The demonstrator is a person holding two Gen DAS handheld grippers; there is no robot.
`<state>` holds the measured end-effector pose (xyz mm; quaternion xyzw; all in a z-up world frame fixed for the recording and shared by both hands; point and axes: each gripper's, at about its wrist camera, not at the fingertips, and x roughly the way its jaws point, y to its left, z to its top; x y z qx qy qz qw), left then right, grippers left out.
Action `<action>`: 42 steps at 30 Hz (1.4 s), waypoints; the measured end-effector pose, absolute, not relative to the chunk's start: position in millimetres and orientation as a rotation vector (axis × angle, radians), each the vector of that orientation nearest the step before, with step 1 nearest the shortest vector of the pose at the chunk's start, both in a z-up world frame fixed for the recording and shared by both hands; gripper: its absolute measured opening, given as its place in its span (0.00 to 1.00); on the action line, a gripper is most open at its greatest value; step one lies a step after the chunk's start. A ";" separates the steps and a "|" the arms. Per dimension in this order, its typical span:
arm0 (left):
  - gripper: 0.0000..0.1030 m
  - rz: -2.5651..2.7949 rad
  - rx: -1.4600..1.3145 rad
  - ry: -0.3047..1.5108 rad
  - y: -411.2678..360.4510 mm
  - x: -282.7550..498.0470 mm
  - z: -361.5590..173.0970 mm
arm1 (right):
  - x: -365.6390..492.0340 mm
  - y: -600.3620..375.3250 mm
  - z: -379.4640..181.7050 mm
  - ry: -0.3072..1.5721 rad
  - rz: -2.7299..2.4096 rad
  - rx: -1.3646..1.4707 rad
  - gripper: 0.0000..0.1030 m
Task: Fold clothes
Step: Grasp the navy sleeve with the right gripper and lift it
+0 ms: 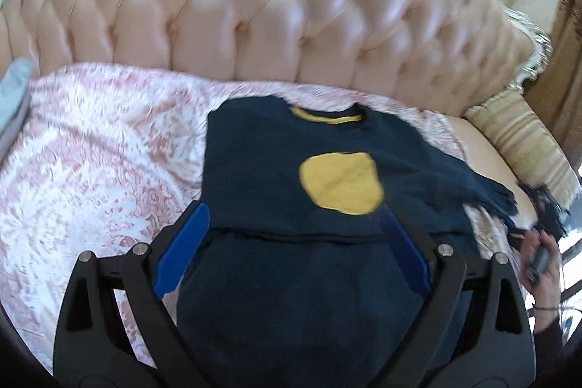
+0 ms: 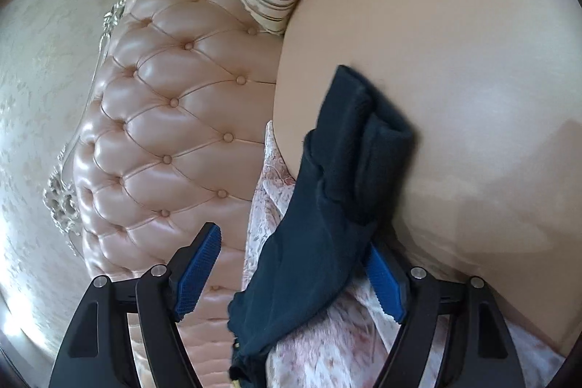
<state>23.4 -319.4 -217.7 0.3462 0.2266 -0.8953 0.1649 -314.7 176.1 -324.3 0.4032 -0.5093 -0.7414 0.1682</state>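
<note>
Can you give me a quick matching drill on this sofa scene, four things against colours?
Things:
1. shirt
2. patch on its chest
3. sofa back
4. throw under the shirt

Colours:
A. pink and white pattern
B. yellow
C. dark navy
D. pale pink, tufted with buttons

Pairs: 1-C, 2-B, 3-D, 4-A

Sweater (image 1: 276, 170): navy, yellow patch at 1 o'clock, yellow collar lining
Blanket (image 1: 98, 148): pink-and-white floral
Sofa back (image 1: 254, 6): glossy tufted pink
Cushion (image 1: 527, 151): cream, gold-striped
Gripper pads (image 2: 198, 264): blue
</note>
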 end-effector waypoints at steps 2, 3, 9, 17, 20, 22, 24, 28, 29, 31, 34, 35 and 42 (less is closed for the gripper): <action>0.92 -2.588 0.981 0.622 -311.0 28.5 -205.2 | -318.0 167.7 -321.5 -1.411 -2.172 1.164 0.75; 0.92 -2.600 0.976 0.611 -307.3 31.9 -199.3 | -320.2 163.5 -321.0 -1.394 -2.205 1.171 0.76; 0.92 -2.673 0.972 0.526 -299.3 50.6 -180.7 | -327.1 144.7 -320.7 -1.318 -2.329 1.125 0.65; 0.92 -2.752 0.940 0.457 -322.7 65.7 -198.9 | -319.4 145.5 -277.6 -1.210 -2.339 0.928 0.05; 0.92 -2.790 0.907 0.513 -339.6 61.6 -209.9 | -311.8 127.2 -248.5 -1.149 -2.353 0.868 0.05; 0.92 -2.809 0.884 0.560 -352.8 58.3 -216.1 | -305.5 110.5 -226.2 -1.093 -2.357 0.824 0.05; 0.92 -2.827 0.846 0.601 -368.0 57.1 -222.4 | -297.2 82.9 -199.1 -0.990 -2.354 0.779 0.05; 0.92 -2.792 0.788 0.703 -396.0 70.5 -234.1 | -281.8 17.2 -163.8 -0.795 -2.284 0.759 0.05; 0.92 -2.769 0.784 0.741 -404.0 74.1 -234.9 | -276.8 -3.0 -157.4 -0.747 -2.247 0.766 0.05; 0.92 -2.728 0.767 0.807 -419.4 81.6 -234.8 | -260.6 -52.6 -148.4 -0.591 -2.185 0.784 0.05; 0.92 -2.730 0.684 0.797 -432.3 94.7 -220.6 | -223.7 -125.4 -152.9 -0.350 -2.084 0.823 0.05; 0.92 -2.724 0.672 0.802 -435.4 97.7 -219.2 | -210.1 -144.9 -160.4 -0.280 -2.049 0.835 0.05; 0.92 -2.686 0.674 0.871 -447.4 101.8 -226.8 | -153.6 -244.2 -260.7 0.141 -1.902 1.044 0.05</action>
